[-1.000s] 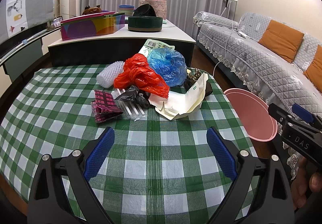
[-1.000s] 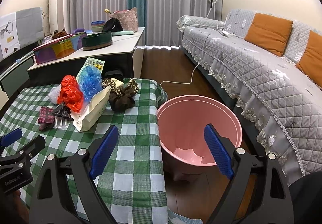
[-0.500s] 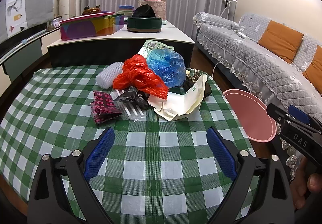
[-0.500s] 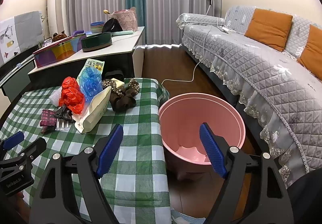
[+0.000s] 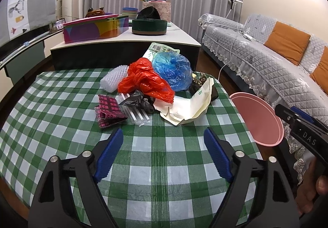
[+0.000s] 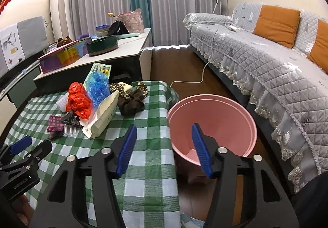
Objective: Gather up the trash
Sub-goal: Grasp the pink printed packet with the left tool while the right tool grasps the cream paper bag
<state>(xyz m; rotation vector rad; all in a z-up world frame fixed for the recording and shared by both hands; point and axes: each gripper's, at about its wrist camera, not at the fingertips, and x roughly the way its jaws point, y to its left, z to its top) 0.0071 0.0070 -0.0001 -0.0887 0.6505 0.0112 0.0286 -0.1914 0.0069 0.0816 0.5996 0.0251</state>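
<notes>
Over the table (image 5: pixel 164 158), both grippers empty, jaws just narrowing
Left gripper (image 5: pixel 164 144) should reach the trash pile (image 5: pixel 155 92) first; right gripper (image 6: pixel 163 146) waits by the pink bin (image 6: pixel 213 123).

Warm indoor light, sharp, fisheye-warped edges

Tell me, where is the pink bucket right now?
The pink bucket stands on the floor just off the right edge of the green checked table, between it and the grey sofa; the right wrist view looks straight into it.

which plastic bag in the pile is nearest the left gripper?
The black bag, crumpled low beside the straws. The red bag and blue bag sit farther back from the left gripper.
</notes>
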